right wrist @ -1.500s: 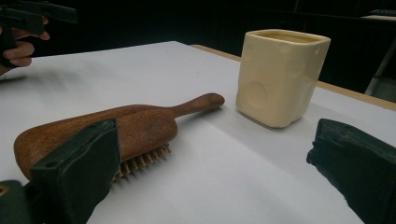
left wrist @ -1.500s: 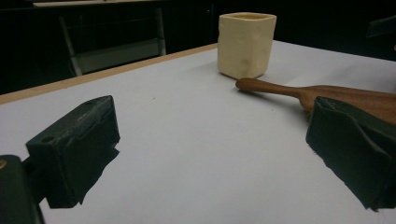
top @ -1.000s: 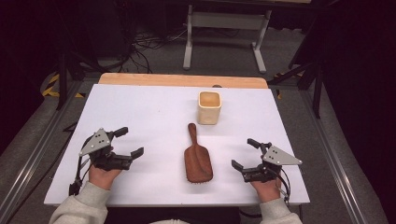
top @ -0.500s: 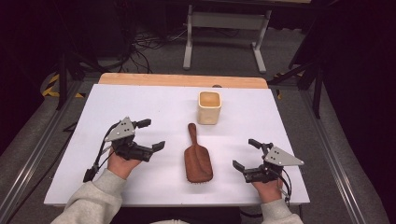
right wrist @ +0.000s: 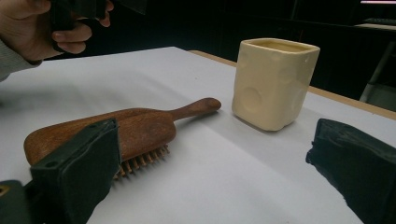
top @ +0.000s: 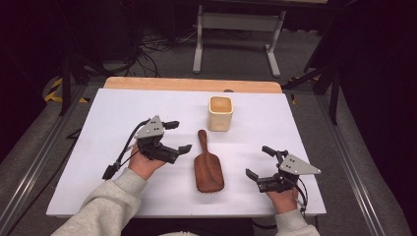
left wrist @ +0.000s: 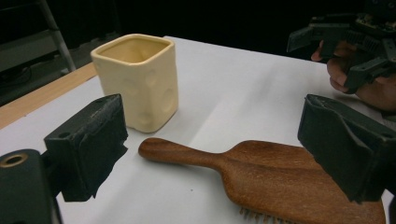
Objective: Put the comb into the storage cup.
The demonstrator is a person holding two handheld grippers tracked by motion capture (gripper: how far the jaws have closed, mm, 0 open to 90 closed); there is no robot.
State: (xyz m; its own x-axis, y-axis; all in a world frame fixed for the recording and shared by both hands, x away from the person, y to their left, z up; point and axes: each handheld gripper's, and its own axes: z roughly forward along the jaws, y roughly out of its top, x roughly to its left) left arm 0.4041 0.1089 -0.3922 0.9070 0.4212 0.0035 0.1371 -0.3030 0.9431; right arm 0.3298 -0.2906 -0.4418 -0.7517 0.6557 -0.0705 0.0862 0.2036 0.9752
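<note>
A brown wooden hairbrush (top: pixel 207 167) lies bristles down in the middle of the white table (top: pixel 98 113), its handle pointing away toward a cream square cup (top: pixel 220 113). My left gripper (top: pixel 180 135) hovers just left of the handle, aimed at it. It is open, its jaws have just been closing slightly, and nothing is between them. In the left gripper view the hairbrush (left wrist: pixel 280 177) and the cup (left wrist: pixel 137 79) lie beyond the left gripper (left wrist: pixel 212 126). My right gripper (top: pixel 257 161) rests open, right of the brush head. The right gripper view has the hairbrush (right wrist: pixel 135 123) and cup (right wrist: pixel 273 81) ahead.
A wooden strip (top: pixel 192 84) runs along the table's far edge. Beyond it stands a grey metal frame (top: pixel 236 29) on a dark floor with cables. White table surface stretches on both sides of the brush.
My left hand has moved right and away from the person, rising a little, and now sits close to the brush handle. The right hand, brush and cup have not moved.
</note>
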